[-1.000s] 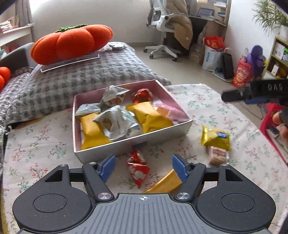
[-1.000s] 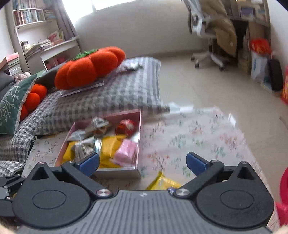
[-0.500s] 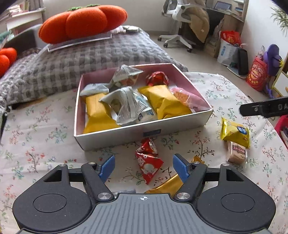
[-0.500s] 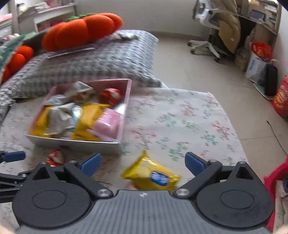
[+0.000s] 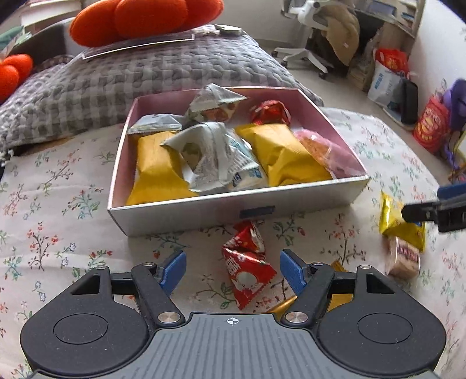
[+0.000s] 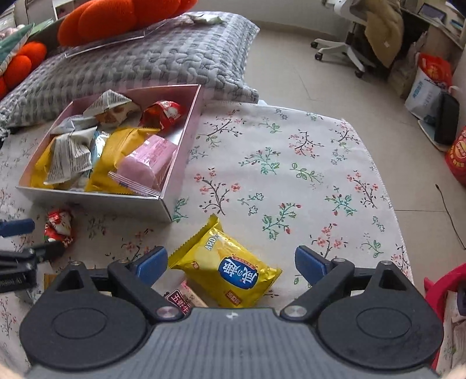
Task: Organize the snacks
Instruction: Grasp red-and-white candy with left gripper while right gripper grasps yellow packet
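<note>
A pink box (image 5: 233,210) (image 6: 186,140) on the floral cloth holds several wrapped snacks. In the left wrist view my left gripper (image 5: 233,269) is open, its fingers either side of a red triangular snack (image 5: 246,266) lying in front of the box. A gold packet (image 5: 287,303) lies partly under the right finger. In the right wrist view my right gripper (image 6: 231,263) is open over a yellow chip bag (image 6: 227,265). A small brown bar (image 6: 182,297) lies beside the bag. The bag (image 5: 399,221) and bar (image 5: 403,256) also show in the left wrist view.
A grey quilted cushion (image 5: 151,75) with an orange pumpkin pillow (image 5: 145,20) lies behind the box. The cloth's right edge (image 6: 387,198) drops to the floor. An office chair (image 6: 349,43) and bags (image 6: 428,87) stand beyond.
Both grippers have moved down and closer to the cloth. The red snack now lies between the left fingers, and the yellow chip bag has come between the right fingers.
</note>
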Action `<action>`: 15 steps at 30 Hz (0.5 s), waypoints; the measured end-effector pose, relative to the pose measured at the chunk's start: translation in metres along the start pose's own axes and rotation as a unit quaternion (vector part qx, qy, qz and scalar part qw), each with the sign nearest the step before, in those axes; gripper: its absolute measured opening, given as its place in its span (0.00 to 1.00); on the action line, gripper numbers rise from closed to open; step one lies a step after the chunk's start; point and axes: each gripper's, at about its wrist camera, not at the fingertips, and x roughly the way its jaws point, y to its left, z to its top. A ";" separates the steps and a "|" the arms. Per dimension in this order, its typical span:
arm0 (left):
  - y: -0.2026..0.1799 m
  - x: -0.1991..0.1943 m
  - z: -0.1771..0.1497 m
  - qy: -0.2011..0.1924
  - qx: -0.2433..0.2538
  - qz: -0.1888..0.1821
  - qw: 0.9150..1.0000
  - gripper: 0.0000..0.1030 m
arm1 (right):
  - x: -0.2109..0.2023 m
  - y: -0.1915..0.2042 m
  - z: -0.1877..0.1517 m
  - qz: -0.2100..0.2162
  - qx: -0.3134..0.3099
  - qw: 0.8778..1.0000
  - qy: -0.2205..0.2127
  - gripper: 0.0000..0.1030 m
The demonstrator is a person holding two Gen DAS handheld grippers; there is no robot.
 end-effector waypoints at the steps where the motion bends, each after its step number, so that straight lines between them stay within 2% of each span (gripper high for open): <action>1: 0.001 0.000 0.001 0.000 -0.005 -0.003 1.000 0.70 | 0.000 0.000 0.000 -0.006 -0.004 1.000 -0.001 0.90; 3: 0.001 0.001 0.000 0.001 -0.010 -0.007 1.000 0.70 | 0.000 0.000 0.000 -0.014 -0.015 1.000 -0.001 0.90; 9: -0.012 0.011 -0.008 0.008 0.021 0.006 1.000 0.70 | 0.013 0.003 -0.005 -0.017 -0.041 0.999 0.023 0.91; 15: -0.013 0.016 -0.010 0.009 0.031 0.020 0.999 0.68 | 0.025 0.005 -0.006 -0.013 -0.047 0.998 0.035 0.91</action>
